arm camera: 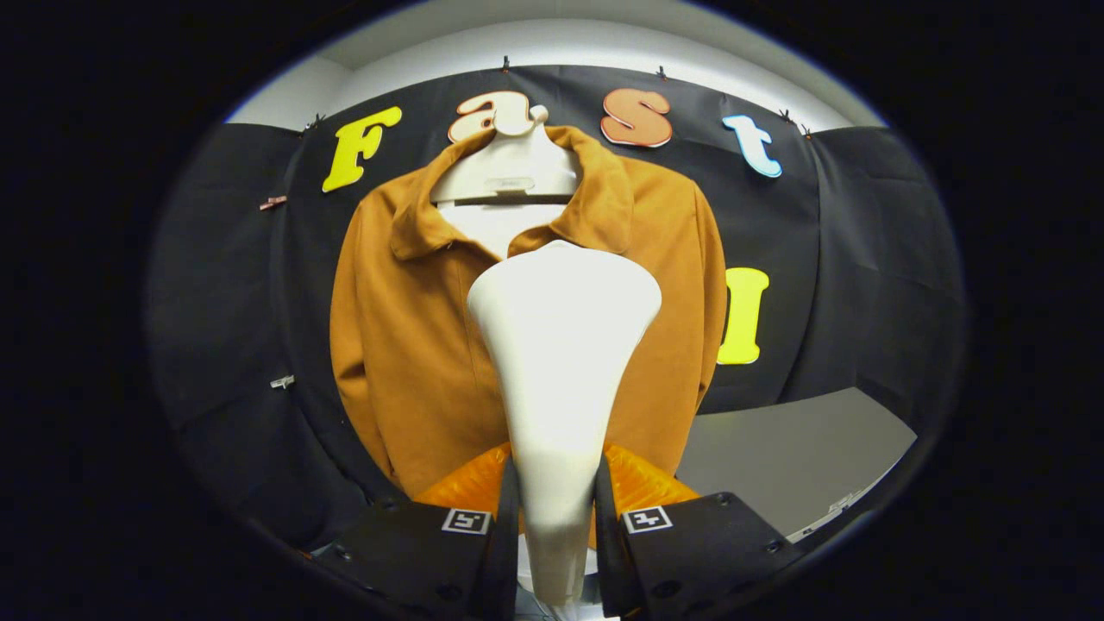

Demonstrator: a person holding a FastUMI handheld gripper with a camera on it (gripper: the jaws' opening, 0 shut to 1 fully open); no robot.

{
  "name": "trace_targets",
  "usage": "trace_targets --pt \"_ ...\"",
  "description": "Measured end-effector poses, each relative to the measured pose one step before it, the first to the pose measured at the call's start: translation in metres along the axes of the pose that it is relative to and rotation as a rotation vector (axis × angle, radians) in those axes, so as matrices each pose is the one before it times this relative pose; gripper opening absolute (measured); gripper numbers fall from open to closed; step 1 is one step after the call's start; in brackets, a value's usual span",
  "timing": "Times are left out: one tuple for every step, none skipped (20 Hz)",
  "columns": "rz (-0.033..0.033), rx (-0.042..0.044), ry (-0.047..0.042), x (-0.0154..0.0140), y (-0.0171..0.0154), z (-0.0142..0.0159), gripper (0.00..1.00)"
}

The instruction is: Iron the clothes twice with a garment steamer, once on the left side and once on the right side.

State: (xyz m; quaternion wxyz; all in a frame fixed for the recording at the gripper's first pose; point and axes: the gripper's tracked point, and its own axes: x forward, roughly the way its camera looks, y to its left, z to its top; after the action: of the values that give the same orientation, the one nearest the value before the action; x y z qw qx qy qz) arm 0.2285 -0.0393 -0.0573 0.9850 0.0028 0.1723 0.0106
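Observation:
A brown jacket (414, 345) hangs on a white hanger form (509, 172) against the black booth wall, beyond the fingers. A white garment steamer (561, 362) stands upright between my fingers, its wide head raised in front of the jacket's middle, just below the collar. My gripper (556, 517) is shut on the steamer's narrow handle, one finger pressing on each side. The steamer hides the jacket's centre front. Whether the head touches the cloth I cannot tell.
A grey table top (793, 457) lies low on the right, beside the jacket's hem. Black cloth wall (224, 302) surrounds the jacket on both sides, with small clips pinned to it on the left.

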Motion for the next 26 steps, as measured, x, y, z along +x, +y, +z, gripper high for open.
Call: trace_targets --pt "0.00529 -0.00184 -0.01887 -0.00316 -0.00172 0.00481 0.41" --pt "0.00511 -0.00304 -0.01594 -0.00248 -0.00127 0.00404 0.41" --pt "0.00276 -0.00295 -0.01411 -0.00270 -0.00187 0.00489 0.41" --pt "0.00355 -0.00124 -0.01465 -0.00212 -0.00162 0.00379 0.41" --pt "0.00211 0.00045 -0.01239 -0.00258 -0.00081 0.00362 0.41" --pt "0.00094 0.00034 -0.01184 -0.00174 -0.00177 0.00424 0.41" --pt "0.00386 0.00166 -0.01191 -0.00169 -0.00089 0.00307 0.41" --pt "0.00397 0.00048 -0.00943 -0.00238 -0.00115 0.00216 0.41" --pt "0.00174 -0.00133 -0.00761 -0.00220 -0.00127 0.00212 0.41" --pt "0.00016 -0.00150 -0.00591 -0.00097 -0.00237 0.00172 0.41" --pt "-0.00086 0.00053 -0.00522 -0.00126 -0.00175 0.00166 0.41" --pt "-0.00088 0.00080 -0.00384 -0.00116 -0.00215 0.00113 0.40" --pt "-0.00088 0.00156 -0.00381 -0.00093 -0.00225 0.00124 0.40" --pt "-0.00114 0.00118 -0.00423 -0.00156 -0.00125 0.00134 0.40" --pt "-0.00074 0.00113 -0.00466 -0.00042 -0.00130 0.00145 0.40" --pt "-0.00104 -0.00026 -0.00369 -0.00072 -0.00172 0.00010 0.40" --pt "-0.00066 -0.00071 -0.00291 -0.00040 -0.00094 0.00082 0.40" --pt "-0.00121 -0.00054 -0.00309 -0.00126 -0.00150 0.00080 0.41" --pt "-0.00225 0.00026 -0.00241 -0.00050 -0.00114 0.00046 0.40" --pt "-0.00171 0.00284 -0.00220 -0.00022 -0.00127 -0.00008 0.40" --pt "-0.00148 0.00293 -0.00167 -0.00005 -0.00102 0.00035 0.40" --pt "-0.00129 0.00084 -0.00118 -0.00064 -0.00074 0.00055 0.40" --pt "-0.00039 0.00045 -0.00128 -0.00001 -0.00014 -0.00005 0.40" --pt "-0.00010 -0.00020 -0.00150 0.00031 0.00022 0.00062 0.40" --pt "-0.00094 -0.00058 -0.00137 0.00036 -0.00020 -0.00019 0.40" --pt "-0.00071 -0.00018 -0.00077 -0.00064 0.00006 0.00028 0.40"
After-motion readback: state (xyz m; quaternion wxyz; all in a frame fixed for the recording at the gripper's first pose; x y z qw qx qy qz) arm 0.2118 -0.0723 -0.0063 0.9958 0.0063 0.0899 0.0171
